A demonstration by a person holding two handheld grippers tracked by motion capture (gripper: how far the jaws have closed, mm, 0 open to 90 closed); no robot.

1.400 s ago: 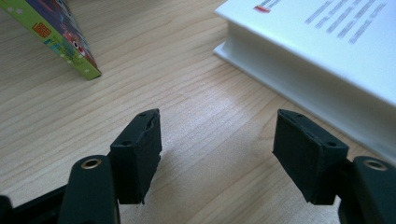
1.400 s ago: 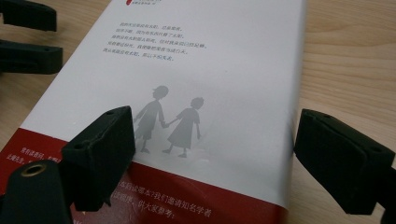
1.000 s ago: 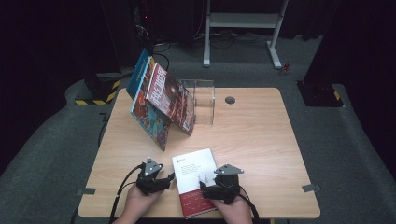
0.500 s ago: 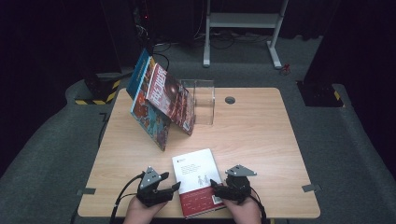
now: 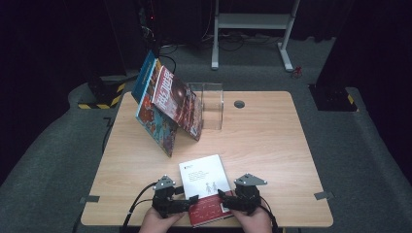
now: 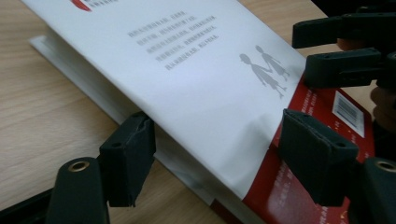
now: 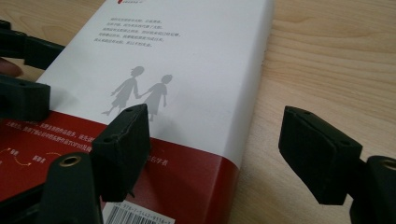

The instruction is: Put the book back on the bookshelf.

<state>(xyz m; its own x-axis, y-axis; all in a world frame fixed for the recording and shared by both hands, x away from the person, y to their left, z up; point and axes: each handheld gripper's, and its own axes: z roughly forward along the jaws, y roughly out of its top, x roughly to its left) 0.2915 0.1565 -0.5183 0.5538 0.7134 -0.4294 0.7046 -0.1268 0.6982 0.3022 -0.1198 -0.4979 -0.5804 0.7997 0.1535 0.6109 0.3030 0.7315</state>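
Fingers of both grippers are standing wide, gripping nothing, bracketing the white-and-red paperback book's near end: left gripper having just opened further, right gripper opposite; its spine is running away from them.

Free room and obstacles, as I saw them from my station:

- Table: right half bare wood; I noted open passage there from near edge to far edge.
- Centre strip between white-and-red book and far items: bare, passable.
- Far left: leaning books, tilted, barred that corner.
- Just beside them: clear acrylic holder, upright, blocked the far middle.
- Small round grommet: flush, no hindrance.
- Near edge: the white-and-red book lay flat between left hand-held gripper and right hand-held gripper, closing the gap between them.
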